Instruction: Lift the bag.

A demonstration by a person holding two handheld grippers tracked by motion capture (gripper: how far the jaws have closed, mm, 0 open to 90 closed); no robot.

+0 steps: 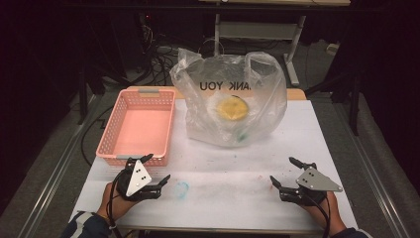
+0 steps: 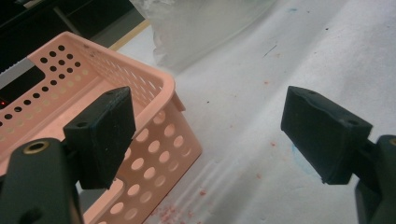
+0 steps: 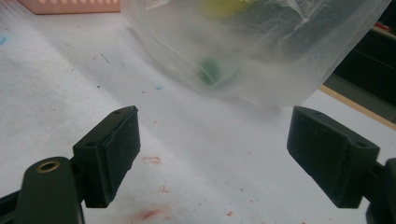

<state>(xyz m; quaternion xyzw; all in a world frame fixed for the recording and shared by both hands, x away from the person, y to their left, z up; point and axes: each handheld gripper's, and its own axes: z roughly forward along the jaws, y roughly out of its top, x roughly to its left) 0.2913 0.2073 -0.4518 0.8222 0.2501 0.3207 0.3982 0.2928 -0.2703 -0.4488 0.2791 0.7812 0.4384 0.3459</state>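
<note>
High view, worktop: white-covered worktop point(image 1: 223, 188) with faint red and blue stains, carrying a basket and a bag.
Left hand-held gripper: left hand-held gripper point(image 1: 157, 171) near the front left edge, jaws spread wide, nothing between them; a grey three-cornered plate on top.
Right hand-held gripper: right hand-held gripper point(image 1: 285, 173) near the front right edge, jaws likewise wide apart and empty.
Basket: pink perforated plastic basket point(image 1: 137, 126), rectangular, empty, just beyond the left hand-held gripper; in the left gripper view its near corner point(image 2: 163, 135) lies just past the left-hand jaw.
Bag: clear, crumpled plastic carrier bag point(image 1: 233, 99) with black lettering, standing well beyond both hand-held grippers, between them.
Bag contents: round yellow object point(image 1: 232, 108) and a small green item point(image 3: 210, 71), both blurred through the plastic.
</note>
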